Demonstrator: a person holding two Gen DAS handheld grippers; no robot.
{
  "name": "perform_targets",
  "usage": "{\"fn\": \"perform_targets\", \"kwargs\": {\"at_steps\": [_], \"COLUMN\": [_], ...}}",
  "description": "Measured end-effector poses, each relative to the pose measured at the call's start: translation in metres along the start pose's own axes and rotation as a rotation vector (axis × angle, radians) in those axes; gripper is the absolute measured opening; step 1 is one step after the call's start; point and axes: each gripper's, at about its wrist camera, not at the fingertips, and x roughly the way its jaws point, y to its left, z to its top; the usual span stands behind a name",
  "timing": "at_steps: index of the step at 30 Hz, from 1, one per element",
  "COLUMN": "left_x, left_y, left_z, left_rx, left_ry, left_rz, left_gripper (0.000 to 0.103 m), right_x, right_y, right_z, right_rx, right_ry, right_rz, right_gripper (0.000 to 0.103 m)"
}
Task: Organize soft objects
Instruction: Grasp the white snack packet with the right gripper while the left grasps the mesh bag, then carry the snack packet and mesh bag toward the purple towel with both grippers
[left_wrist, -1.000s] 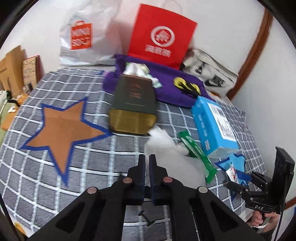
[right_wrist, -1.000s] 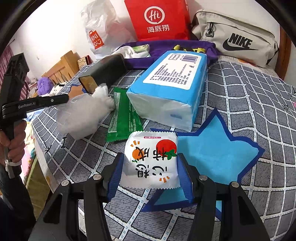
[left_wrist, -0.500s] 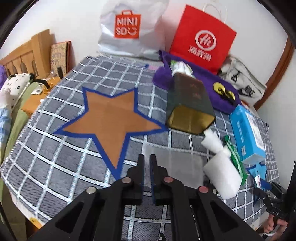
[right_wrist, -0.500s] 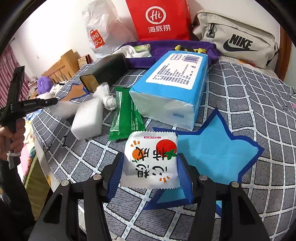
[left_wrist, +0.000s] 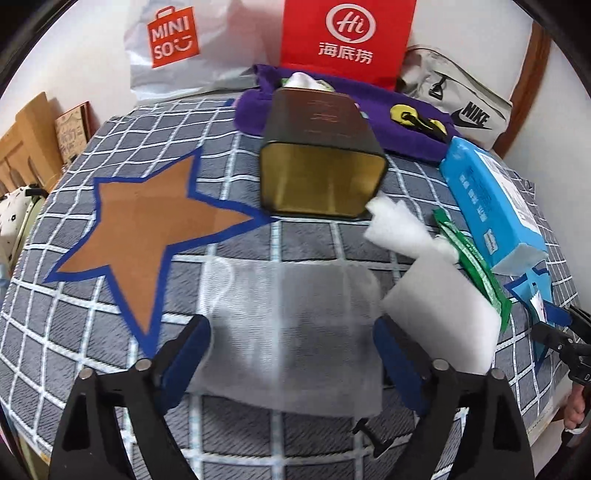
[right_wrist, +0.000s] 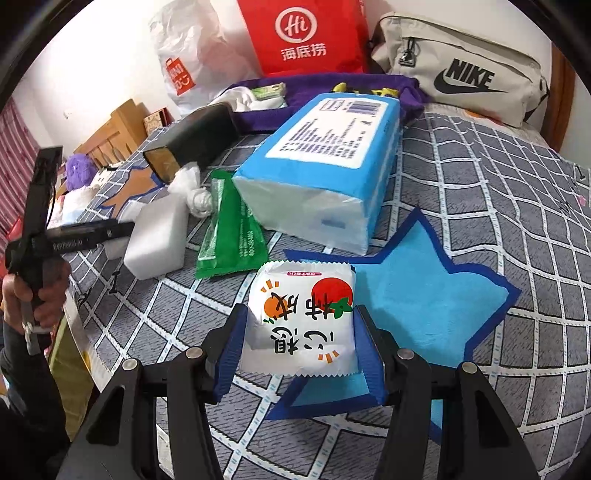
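My left gripper (left_wrist: 291, 325) points down at the checked bedspread (left_wrist: 92, 332) with its jaws opening wide. A thin translucent white sheet (left_wrist: 291, 295) lies flat between the fingers, and the pads do not press it. The sheet rests just right of the orange star (left_wrist: 147, 229), with a white foam block (left_wrist: 439, 317) touching its right side. My right gripper (right_wrist: 301, 314) is shut on a white snack packet (right_wrist: 301, 306) held over the left arm of the blue star (right_wrist: 424, 295). The left gripper (right_wrist: 92, 232) also shows at the left of the right wrist view.
A dark tin box (left_wrist: 321, 158) lies on its side behind the sheet. A green packet (left_wrist: 472, 258) and a blue tissue pack (left_wrist: 491, 206) lie to the right. A purple cloth (left_wrist: 406, 136), a red paper bag (left_wrist: 347, 40), a white shopping bag (left_wrist: 170, 44) and a grey pouch (left_wrist: 461, 107) line the back.
My left gripper, shut on the white sheet, drew it away from the foam block, sank toward the bedspread and opened. The sheet now lies flat. The right gripper kept still.
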Motion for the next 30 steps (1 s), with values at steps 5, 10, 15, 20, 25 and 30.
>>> {"fn": "perform_targets", "kwargs": {"at_steps": [5,10,15,20,25,30], "left_x": [0.001,0.004,0.005,0.004,-0.005,-0.022], "left_y": [-0.006,-0.014,-0.015,-0.015,-0.009,0.003], "left_z": [0.001,0.005,0.009,0.012,0.019,0.029], "left_rx": [0.022,0.055,0.060,0.053,0.023,-0.015], "left_ry": [-0.028,-0.040,-0.034,-0.022,-0.028,-0.055], "left_rz": [0.009,0.030,-0.002,-0.055,-0.065,-0.069], "left_gripper": [0.079,0.053,0.025,0.010,0.008,0.007], "right_x": [-0.011,-0.027,-0.037,-0.037,-0.037,-0.039], "right_y": [0.002,0.006,0.006,0.007,0.009,0.012], "right_z": [0.003,0.012,0.024,0.035,0.045,0.055], "right_rx": [-0.009,-0.019,-0.019,-0.028,-0.033,-0.042], "right_ry": [-0.033,-0.074,-0.101,-0.104,-0.107,-0.117], "right_rz": [-0.004,-0.014,-0.023,-0.031,-0.025,-0.019], "right_gripper": [0.056,0.056,0.056,0.056,0.056,0.056]}}
